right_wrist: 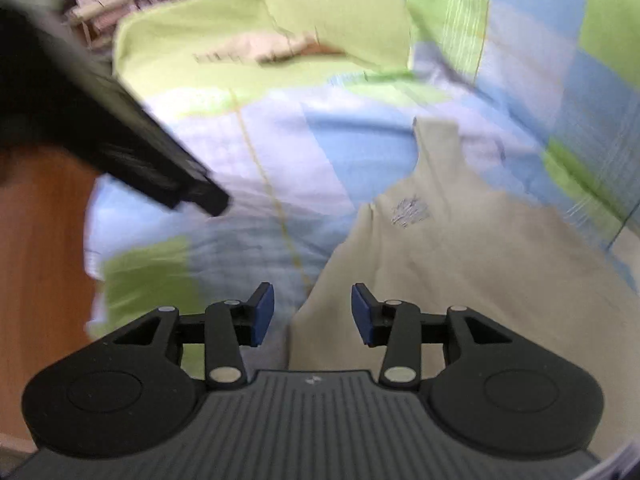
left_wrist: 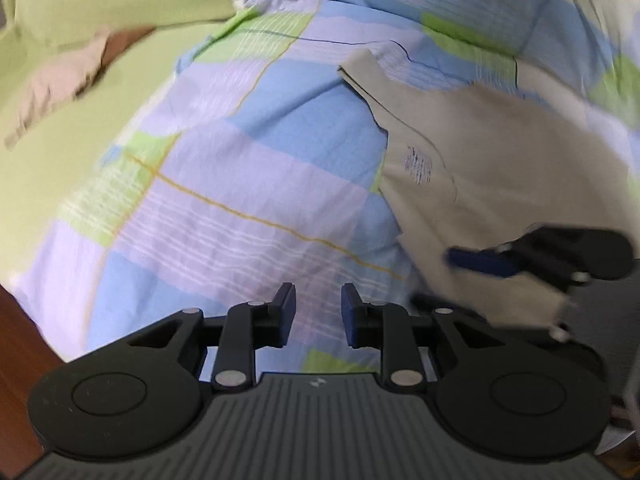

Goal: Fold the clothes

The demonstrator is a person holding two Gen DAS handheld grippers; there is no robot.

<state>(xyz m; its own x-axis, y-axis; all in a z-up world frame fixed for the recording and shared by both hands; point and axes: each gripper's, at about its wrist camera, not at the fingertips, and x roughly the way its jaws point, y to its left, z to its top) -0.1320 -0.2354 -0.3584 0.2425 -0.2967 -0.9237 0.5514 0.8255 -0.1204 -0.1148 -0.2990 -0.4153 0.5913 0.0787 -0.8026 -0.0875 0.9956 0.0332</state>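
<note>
So the thing to fold is a beige sleeveless top (left_wrist: 500,168), lying flat on a bed with a checked blue, lilac and green sheet (left_wrist: 240,184). In the left wrist view it fills the right side of the frame, strap pointing to the upper middle and a small printed label patch just inside the neckline. In the right wrist view it takes up the lower right.

The left tool (left_wrist: 318,312) sits at the bottom centre of its own frame, fingers parted with a clear gap and nothing between them, only sheet underneath. The right tool (right_wrist: 313,314) is also open and empty, poised right over the near edge of the top, which looks to me like lining up for a pinch on that hem. You can spot it from the left camera too, lower right, over the fabric.

There's another pinkish garment (left_wrist: 60,80) on the plain green sheet (left_wrist: 72,8), upper left, well apart. Both views are fairly blurry, so no fine detail.
</note>
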